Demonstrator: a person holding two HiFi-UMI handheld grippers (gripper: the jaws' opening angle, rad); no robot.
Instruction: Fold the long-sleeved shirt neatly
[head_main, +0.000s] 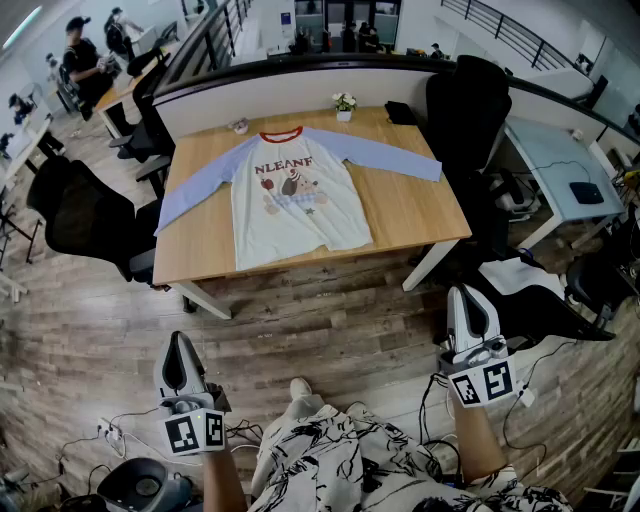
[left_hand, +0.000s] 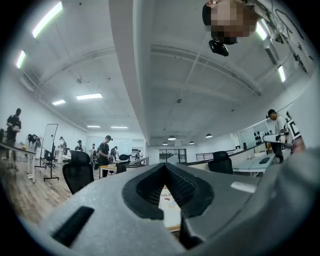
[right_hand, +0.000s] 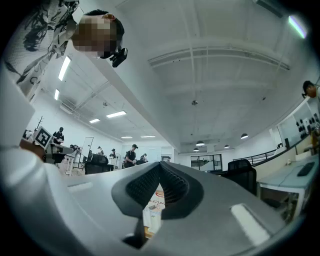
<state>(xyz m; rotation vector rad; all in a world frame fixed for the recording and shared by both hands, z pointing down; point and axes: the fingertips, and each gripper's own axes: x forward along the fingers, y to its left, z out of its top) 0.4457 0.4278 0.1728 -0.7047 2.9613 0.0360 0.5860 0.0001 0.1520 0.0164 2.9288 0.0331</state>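
Status: no fold made yet. Locate the long-sleeved shirt (head_main: 292, 195) spread flat on the desk (head_main: 420, 215), front up, red collar toward the far edge, hem toward the near edge. Note both blue sleeves stretched out sideways: the one at picture left reaching to or just past the desk edge, the other ending on the desktop. No crease, no sleeve laid over the body.

Read the left gripper (head_main: 181, 348) and the right gripper (head_main: 468, 300) as held low over the wooden floor, well apart from the desk and from the shirt. Jaws together on both, nothing clamped. In each gripper view, only a distant slice of the shirt visible past the closed tips.

Judged remaining: the whole task. Approach the desk, bring each sleeve in over the body, then fold the body into a compact stack.

Containers: one small pot (head_main: 344, 106) at the far edge of the desk, just beyond the collar, holding white flowers. Also a small pale item (head_main: 240, 126) beside the collar and a dark flat item (head_main: 400, 112) near the far right corner, both too small to identify. Keep the folds clear of all three.
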